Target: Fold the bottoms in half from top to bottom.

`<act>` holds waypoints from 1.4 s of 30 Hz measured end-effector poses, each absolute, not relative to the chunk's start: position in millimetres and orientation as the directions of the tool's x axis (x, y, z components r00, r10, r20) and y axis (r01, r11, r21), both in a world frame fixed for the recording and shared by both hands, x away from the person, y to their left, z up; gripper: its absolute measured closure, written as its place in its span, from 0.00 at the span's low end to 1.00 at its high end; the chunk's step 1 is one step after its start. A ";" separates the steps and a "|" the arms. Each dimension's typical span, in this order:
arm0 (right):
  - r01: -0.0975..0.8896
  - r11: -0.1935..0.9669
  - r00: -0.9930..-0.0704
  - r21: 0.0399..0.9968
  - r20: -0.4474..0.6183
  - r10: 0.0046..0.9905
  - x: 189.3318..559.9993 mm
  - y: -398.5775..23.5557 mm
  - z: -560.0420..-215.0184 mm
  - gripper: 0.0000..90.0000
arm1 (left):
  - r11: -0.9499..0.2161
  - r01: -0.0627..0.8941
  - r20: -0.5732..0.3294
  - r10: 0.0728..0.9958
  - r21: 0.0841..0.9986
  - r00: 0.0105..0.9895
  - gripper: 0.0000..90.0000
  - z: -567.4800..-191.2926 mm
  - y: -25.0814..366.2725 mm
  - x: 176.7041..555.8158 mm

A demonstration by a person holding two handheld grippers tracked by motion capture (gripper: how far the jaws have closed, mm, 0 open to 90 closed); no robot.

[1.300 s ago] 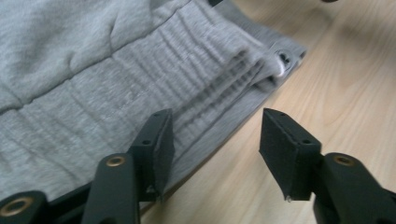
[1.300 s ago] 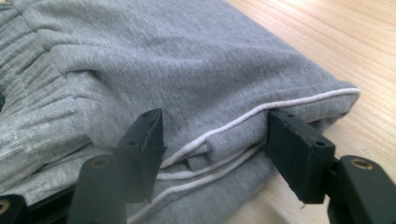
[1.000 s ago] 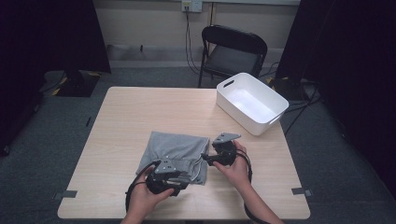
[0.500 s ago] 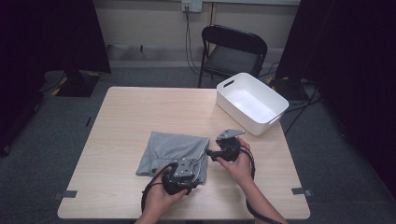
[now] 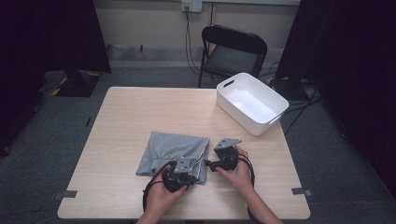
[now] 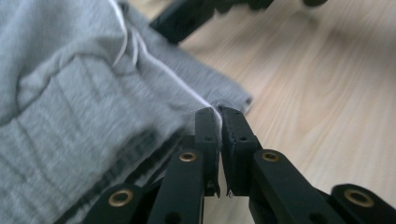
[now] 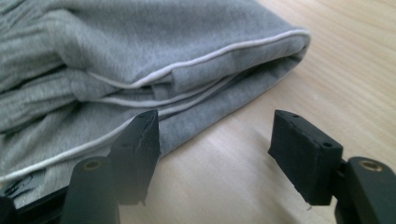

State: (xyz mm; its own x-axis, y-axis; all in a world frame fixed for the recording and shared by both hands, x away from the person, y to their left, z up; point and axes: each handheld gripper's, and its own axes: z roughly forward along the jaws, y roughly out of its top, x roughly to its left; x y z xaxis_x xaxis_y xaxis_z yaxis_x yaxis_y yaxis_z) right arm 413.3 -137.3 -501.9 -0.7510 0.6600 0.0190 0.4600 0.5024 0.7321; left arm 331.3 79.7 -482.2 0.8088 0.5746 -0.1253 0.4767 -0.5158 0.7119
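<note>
The left gripper (image 6: 219, 114) had just been closing and was clamped on the white-piped hem of the folded grey garment (image 5: 173, 151), at its near right corner on the wooden table (image 5: 140, 107). The right gripper (image 7: 215, 135) was held agape, just beside the garment's right edge, gripping nothing. Both hands were kept low over the table's near edge.

You work in a staged recording room, not a home: black curtains (image 5: 51, 37) hang at ten and two o'clock, grey carpet (image 5: 42, 154) carries tape marks (image 5: 69, 193), and cables (image 5: 189, 42) drop from a wall socket (image 5: 191, 5) at twelve, behind a folding chair (image 5: 231, 51) and a bare tabletop (image 5: 154, 107).
</note>
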 end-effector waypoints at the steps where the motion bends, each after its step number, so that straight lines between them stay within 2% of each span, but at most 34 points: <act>1: 0.460 0.506 -0.752 0.730 0.017 0.659 412.8 -136.9 -502.9 0.36 | -0.518 0.474 -0.123 0.572 0.712 0.811 0.96 -480.3 78.7 331.5; 7: 0.456 0.509 -0.756 0.730 0.016 0.655 412.1 -135.4 -506.0 0.36 | -0.502 0.458 -0.122 0.565 0.734 0.816 0.96 -475.7 72.9 333.0; 16: 0.449 0.508 -0.759 0.735 0.014 0.651 411.8 -136.3 -506.7 0.37 | -0.510 0.479 -0.140 0.567 0.715 0.812 0.96 -492.5 60.8 332.1; 19: 0.444 0.489 -0.745 0.750 0.007 0.667 411.7 -139.9 -501.8 0.46 | -0.515 0.480 -0.140 0.565 0.710 0.813 0.96 -492.4 62.0 332.6; 20: 0.444 0.489 -0.745 0.750 0.007 0.667 411.7 -139.9 -501.8 0.46 | -0.515 0.480 -0.140 0.565 0.710 0.813 0.96 -492.4 62.0 332.6; 22: 0.456 0.433 -0.739 0.778 0.060 0.671 412.0 -144.1 -495.1 0.56 | -0.515 0.479 -0.140 0.564 0.711 0.814 0.96 -493.0 62.0 332.8; 23: 0.452 0.440 -0.751 0.776 0.065 0.657 411.5 -143.3 -493.9 0.61 | -0.516 0.480 -0.139 0.565 0.710 0.813 0.96 -493.1 61.5 332.8; 26: 0.442 0.459 -0.782 0.771 0.081 0.618 408.0 -135.0 -493.0 0.66 | -0.513 0.480 -0.141 0.565 0.711 0.813 0.95 -493.5 60.7 333.1; 31: 0.449 0.483 -0.807 0.752 0.108 0.581 402.4 -116.5 -499.3 0.65 | -0.508 0.482 -0.143 0.567 0.714 0.811 0.95 -493.9 61.5 332.7; 33: 0.439 0.515 -0.806 0.736 0.070 0.587 402.1 -113.6 -501.6 0.70 | -0.511 0.478 -0.139 0.566 0.714 0.812 0.95 -494.2 61.7 332.5; 37: 0.448 0.517 -0.802 0.730 0.072 0.593 403.2 -115.2 -500.7 0.75 | -0.517 0.468 -0.126 0.564 0.717 0.816 0.95 -493.9 61.2 331.2; 42: 0.442 0.513 -0.803 0.736 0.069 0.592 399.6 -117.1 -497.6 0.73 | -0.515 0.466 -0.125 0.564 0.720 0.816 0.95 -494.0 61.2 330.5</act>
